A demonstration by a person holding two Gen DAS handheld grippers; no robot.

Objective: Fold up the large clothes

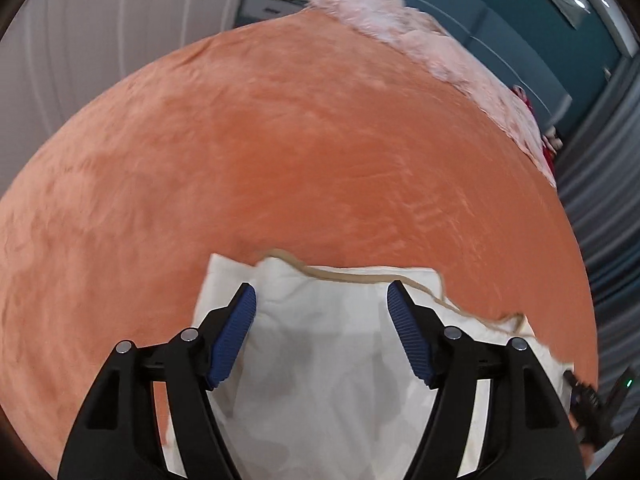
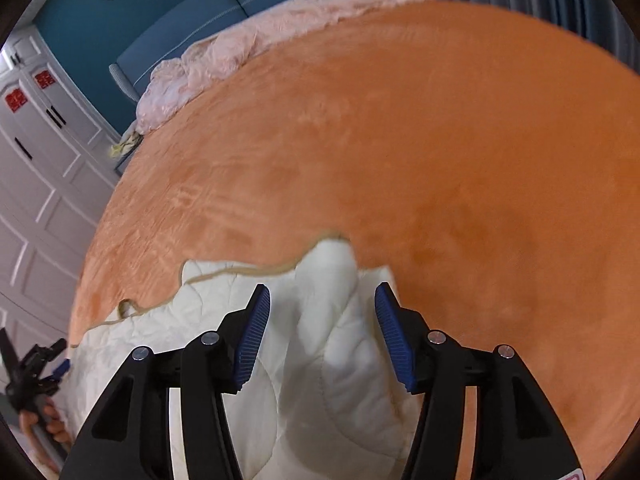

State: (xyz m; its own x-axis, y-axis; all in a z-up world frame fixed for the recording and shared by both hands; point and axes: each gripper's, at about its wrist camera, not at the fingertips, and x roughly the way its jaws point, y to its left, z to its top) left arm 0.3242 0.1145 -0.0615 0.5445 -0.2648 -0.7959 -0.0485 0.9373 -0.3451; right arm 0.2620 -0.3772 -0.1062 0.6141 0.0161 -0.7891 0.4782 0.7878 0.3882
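A white quilted garment (image 1: 328, 344) with a tan trimmed edge lies on the orange bed cover (image 1: 280, 152), near its front edge. My left gripper (image 1: 322, 296) is open, its blue pads apart above the cloth's left corner, holding nothing. In the right wrist view the same white garment (image 2: 320, 352) shows a raised fold between the pads. My right gripper (image 2: 322, 296) is open over that fold, and I cannot tell whether it touches the cloth. The left gripper shows at the far left of the right wrist view (image 2: 36, 372), and the right gripper at the far right of the left wrist view (image 1: 596, 404).
A pink fluffy blanket (image 1: 432, 40) lies bunched along the far side of the bed against a teal headboard (image 2: 192, 8). White wardrobe doors (image 2: 36, 184) stand on one side and grey curtains (image 1: 600, 208) on the other. The orange cover (image 2: 440, 140) spans the bed.
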